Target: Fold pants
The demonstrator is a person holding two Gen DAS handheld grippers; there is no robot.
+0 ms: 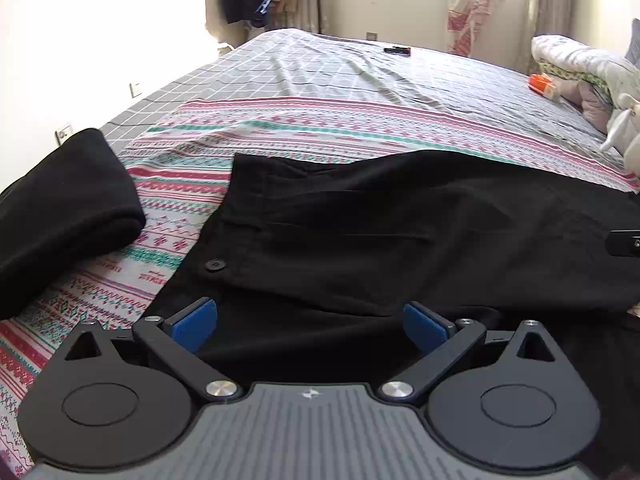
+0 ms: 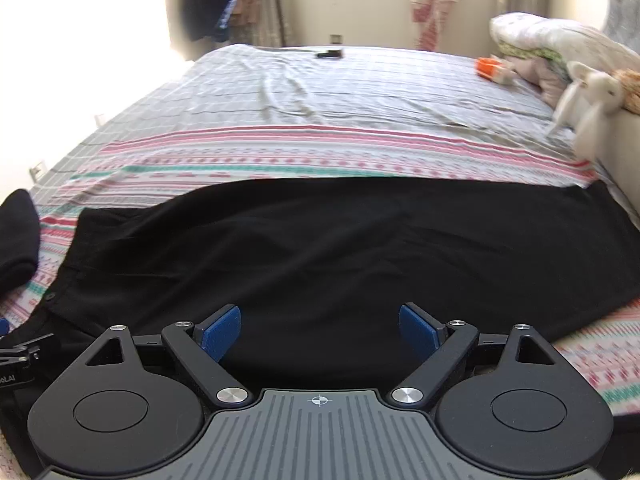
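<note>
Black pants [image 1: 360,232] lie spread across the patterned sheet, waistband and a button [image 1: 215,265] at the left, legs running right. In the right wrist view the pants [image 2: 340,248] fill the middle, leg ends at the far right. My left gripper [image 1: 310,326] is open, blue pads [image 1: 196,326] apart, just above the near edge by the waistband. My right gripper [image 2: 320,330] is open over the near edge of the legs. Neither holds cloth. Part of the right gripper [image 1: 624,242] shows at the left view's right edge.
A folded black garment [image 1: 60,216] lies to the left of the pants, also in the right wrist view [image 2: 16,236]. The striped sheet [image 1: 320,128] covers the bed. Pillows and soft toys [image 2: 588,92], an orange box [image 1: 542,84] and a small dark object [image 1: 397,50] lie farther back.
</note>
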